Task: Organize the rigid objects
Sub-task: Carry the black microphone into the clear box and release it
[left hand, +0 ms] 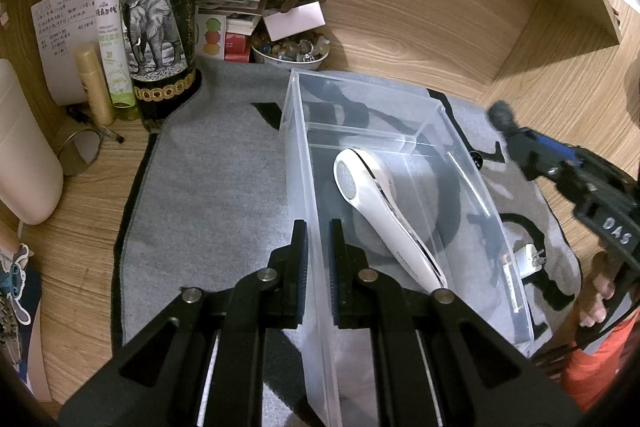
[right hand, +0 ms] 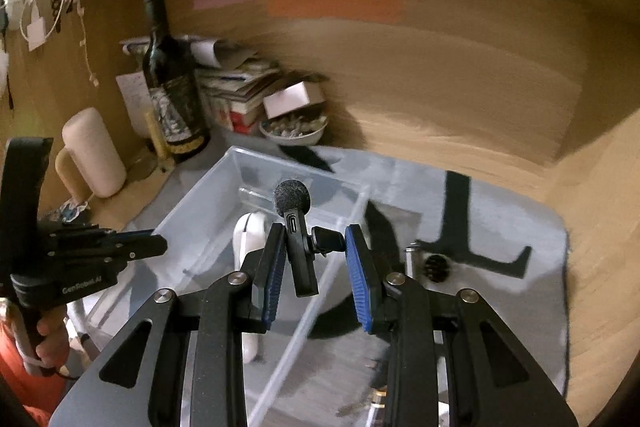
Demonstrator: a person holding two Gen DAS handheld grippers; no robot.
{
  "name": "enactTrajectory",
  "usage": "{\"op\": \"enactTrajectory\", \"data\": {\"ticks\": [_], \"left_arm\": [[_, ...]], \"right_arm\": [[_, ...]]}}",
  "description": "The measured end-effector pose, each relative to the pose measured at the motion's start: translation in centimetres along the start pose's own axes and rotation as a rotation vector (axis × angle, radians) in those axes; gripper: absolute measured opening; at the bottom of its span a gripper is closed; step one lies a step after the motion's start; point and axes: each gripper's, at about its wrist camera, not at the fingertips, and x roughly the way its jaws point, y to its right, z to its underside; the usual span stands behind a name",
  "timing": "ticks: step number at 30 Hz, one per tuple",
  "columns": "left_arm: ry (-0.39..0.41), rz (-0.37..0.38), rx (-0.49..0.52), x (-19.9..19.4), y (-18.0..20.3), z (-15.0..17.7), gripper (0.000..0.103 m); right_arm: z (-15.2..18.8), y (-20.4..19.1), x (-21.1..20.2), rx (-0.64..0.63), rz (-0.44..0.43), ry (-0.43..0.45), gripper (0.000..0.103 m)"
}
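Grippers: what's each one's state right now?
Left gripper: shut on the clear bin wall.
Right gripper: shut on a small microphone.

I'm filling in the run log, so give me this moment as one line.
left hand-held gripper: shut on clear bin wall | right hand-held gripper: holds clip-on microphone above bin | white handheld device: in bin

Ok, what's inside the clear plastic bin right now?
The clear plastic bin holds a white handheld device, lying diagonally, and a transparent divider near its far end. The left gripper, clamped on the bin's wall, hides the near end, so anything there can't be seen.
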Motion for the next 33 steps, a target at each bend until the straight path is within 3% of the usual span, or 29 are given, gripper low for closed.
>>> {"op": "enactTrajectory", "data": {"ticks": [19, 33], "left_arm": [[0.000, 0.004, -0.004, 0.0, 0.0, -0.1, 0.008], [0.001, 0.006, -0.003, 0.0, 0.2, 0.0, 0.010]], "right_arm": [[1.3, -2.2, 5.7, -0.068, -0.035, -0.182, 0.028], [1.6, -3.3, 6.1, -0.104, -0.035, -0.214, 0.030]]}}
